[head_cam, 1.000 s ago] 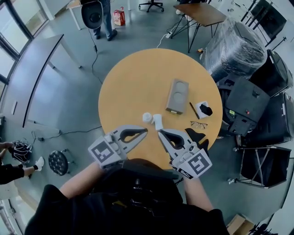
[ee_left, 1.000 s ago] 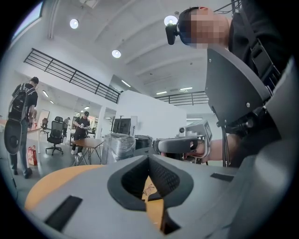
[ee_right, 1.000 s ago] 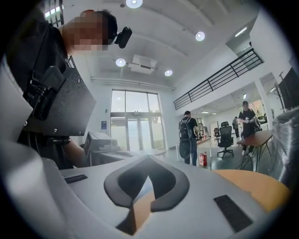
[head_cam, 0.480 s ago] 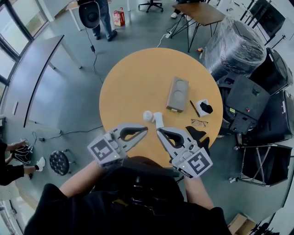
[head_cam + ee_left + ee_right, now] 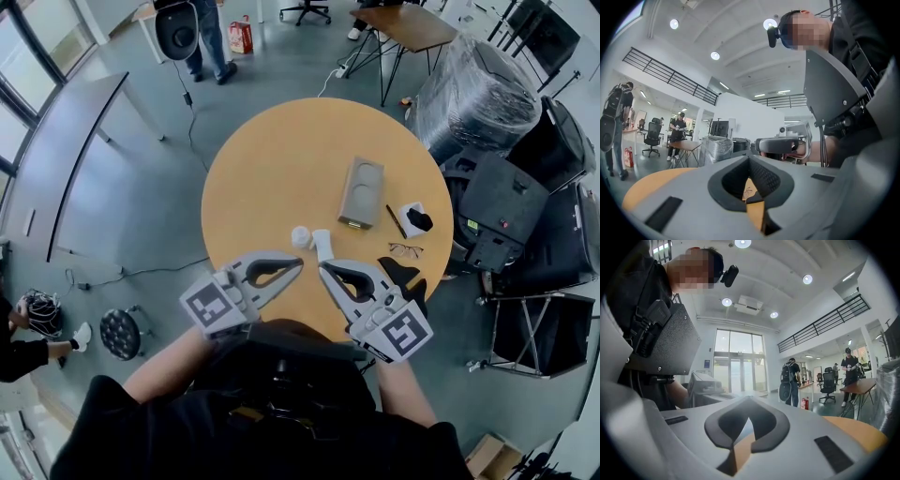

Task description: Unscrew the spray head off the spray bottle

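Task item: two small white pieces near the front of the round tabletop (image 5: 272, 169), a round white piece (image 5: 300, 237) and a longer white piece (image 5: 322, 247), lying just beside each other. They are too small to tell which is the bottle and which the spray head, or whether the head sits on its bottle. Stage, as judged: the scene fits either a bottle with its head on beside some separate white part, or bottle and head lying parted. Left claw (image 5: 298, 266) and right claw (image 5: 323, 270): both closed together with nothing between the jaws, held level just short of the white pieces. Should either piece need gripping, the jaws would have to part first. Further out: grey box (image 5: 361, 194), lying flat, contents not visible; black pen (image 5: 397, 223); white square holder (image 5: 410, 214) carrying a black object (image 5: 421, 223); spectacles (image 5: 405, 252); black item (image 5: 399, 275) at the tabletop's edge.
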Demonstrator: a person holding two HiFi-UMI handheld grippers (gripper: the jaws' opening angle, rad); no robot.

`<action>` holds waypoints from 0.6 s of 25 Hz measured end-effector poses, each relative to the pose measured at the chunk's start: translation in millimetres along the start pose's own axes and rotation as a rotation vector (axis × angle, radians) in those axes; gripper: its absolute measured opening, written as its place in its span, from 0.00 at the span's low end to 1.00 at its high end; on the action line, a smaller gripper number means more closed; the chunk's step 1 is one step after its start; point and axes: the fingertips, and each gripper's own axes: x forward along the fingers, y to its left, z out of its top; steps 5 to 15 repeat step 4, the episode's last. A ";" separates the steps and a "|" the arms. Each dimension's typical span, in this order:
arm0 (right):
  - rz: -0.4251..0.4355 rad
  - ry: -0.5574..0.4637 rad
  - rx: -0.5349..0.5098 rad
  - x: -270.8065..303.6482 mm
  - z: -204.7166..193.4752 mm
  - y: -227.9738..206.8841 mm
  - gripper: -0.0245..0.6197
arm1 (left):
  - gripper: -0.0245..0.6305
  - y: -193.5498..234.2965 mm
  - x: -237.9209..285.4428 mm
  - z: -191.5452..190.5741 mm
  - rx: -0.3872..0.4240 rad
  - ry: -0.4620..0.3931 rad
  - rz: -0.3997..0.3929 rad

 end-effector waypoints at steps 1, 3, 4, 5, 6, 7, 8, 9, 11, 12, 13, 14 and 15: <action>0.000 0.000 0.001 0.0 -0.5 -1.1 0.04 | 0.04 1.5 1.1 0.0 -0.004 -0.003 0.003; -0.001 0.001 0.005 -0.1 -1.5 -3.0 0.04 | 0.04 3.8 2.9 -0.7 -0.011 -0.008 0.006; -0.002 0.001 0.006 -0.2 -2.0 -3.9 0.04 | 0.04 4.8 3.7 -1.2 -0.013 -0.009 0.006; -0.002 0.001 0.006 -0.2 -2.0 -3.9 0.04 | 0.04 4.8 3.7 -1.2 -0.013 -0.009 0.006; -0.002 0.001 0.006 -0.2 -2.0 -3.9 0.04 | 0.04 4.8 3.7 -1.2 -0.013 -0.009 0.006; -0.002 0.001 0.006 -0.2 -2.0 -3.9 0.04 | 0.04 4.8 3.7 -1.2 -0.013 -0.009 0.006; -0.002 0.001 0.006 -0.2 -2.0 -3.9 0.04 | 0.04 4.8 3.7 -1.2 -0.013 -0.009 0.006; -0.002 0.001 0.006 -0.2 -2.0 -3.9 0.04 | 0.04 4.8 3.7 -1.2 -0.013 -0.009 0.006; -0.002 0.001 0.006 -0.2 -2.0 -3.9 0.04 | 0.04 4.8 3.7 -1.2 -0.013 -0.009 0.006; -0.002 0.001 0.006 -0.2 -2.0 -3.9 0.04 | 0.04 4.8 3.7 -1.2 -0.013 -0.009 0.006; -0.002 0.001 0.006 -0.2 -2.0 -3.9 0.04 | 0.04 4.8 3.7 -1.2 -0.013 -0.009 0.006; -0.002 0.001 0.006 -0.2 -2.0 -3.9 0.04 | 0.04 4.8 3.7 -1.2 -0.013 -0.009 0.006; -0.002 0.001 0.006 -0.2 -2.0 -3.9 0.04 | 0.04 4.8 3.7 -1.2 -0.013 -0.009 0.006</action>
